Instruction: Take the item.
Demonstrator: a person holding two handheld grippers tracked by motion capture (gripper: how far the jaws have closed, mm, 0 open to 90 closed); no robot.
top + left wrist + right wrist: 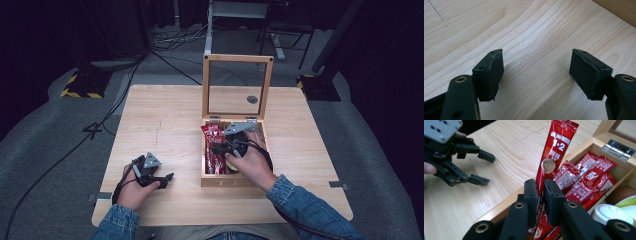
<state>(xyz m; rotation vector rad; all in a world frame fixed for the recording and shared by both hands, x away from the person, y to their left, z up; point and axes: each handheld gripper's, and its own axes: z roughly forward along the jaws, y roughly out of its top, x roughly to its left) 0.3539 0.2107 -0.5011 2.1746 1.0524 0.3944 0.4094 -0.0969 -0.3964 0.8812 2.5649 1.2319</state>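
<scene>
A wooden box with its glass lid raised stands at the middle of the table. Several red coffee sachets lie in its left compartment. My right gripper is shut on one red sachet, which sticks up from between the jaws over the box's left wall. In the high view my right gripper is inside the box. My left gripper rests on the table left of the box, open with nothing between its fingers. It appears again as the left gripper across the table.
The box's right compartment holds a white cup lid, a yellow-green object and something brown. The metal hinge sits at the box's back edge. Bare wooden table lies left of the box.
</scene>
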